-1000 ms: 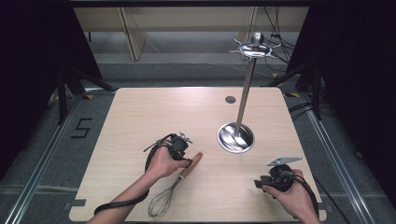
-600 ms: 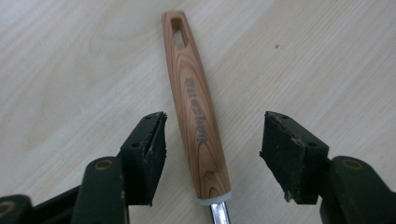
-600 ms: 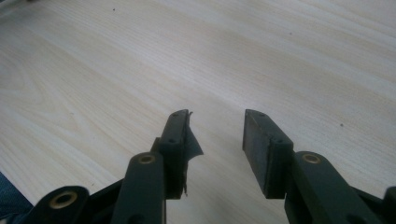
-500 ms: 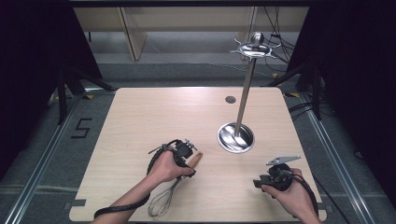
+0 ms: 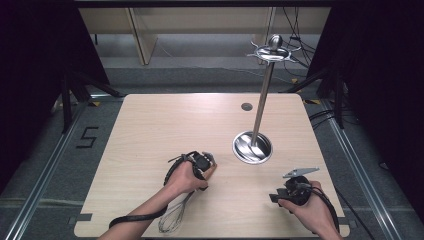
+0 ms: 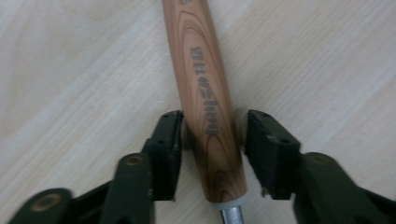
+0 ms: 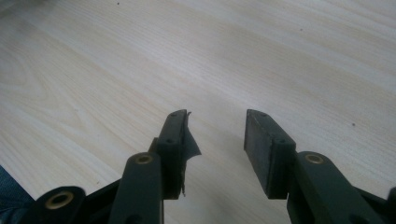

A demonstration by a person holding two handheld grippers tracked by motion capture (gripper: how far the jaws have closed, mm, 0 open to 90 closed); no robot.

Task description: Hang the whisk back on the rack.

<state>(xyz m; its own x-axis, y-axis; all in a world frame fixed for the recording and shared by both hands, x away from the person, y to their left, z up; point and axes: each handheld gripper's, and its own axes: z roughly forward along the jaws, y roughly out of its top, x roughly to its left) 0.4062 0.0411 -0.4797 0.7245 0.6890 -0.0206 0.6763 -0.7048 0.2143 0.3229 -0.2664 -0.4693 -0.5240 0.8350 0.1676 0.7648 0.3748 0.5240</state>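
Observation:
A whisk (image 5: 172,217) with a wooden handle (image 6: 205,93) lies on the table near the front edge, its wire end toward me. My left gripper (image 5: 207,167) is down over the handle. In the left gripper view the left gripper (image 6: 214,128) straddles it. Its jaws have just been closing, with the handle between them. The left pad (image 6: 170,135) is against the wood and a thin sliver shows at the right pad (image 6: 266,144). My right gripper (image 5: 274,198) hovers low at the front right. In its own view the right gripper (image 7: 216,123) has just been opening and holds nothing.
A metal stand has a round base (image 5: 252,147), a tall pole (image 5: 262,100) and a hooked top (image 5: 272,52), right of centre. A small round hole (image 5: 246,106) sits in the table behind it. The light wood table (image 7: 140,56) has dark floor around it.
My left hand has slid a little toward the near edge and lowered onto the whisk handle. The right hand has stayed where it was.

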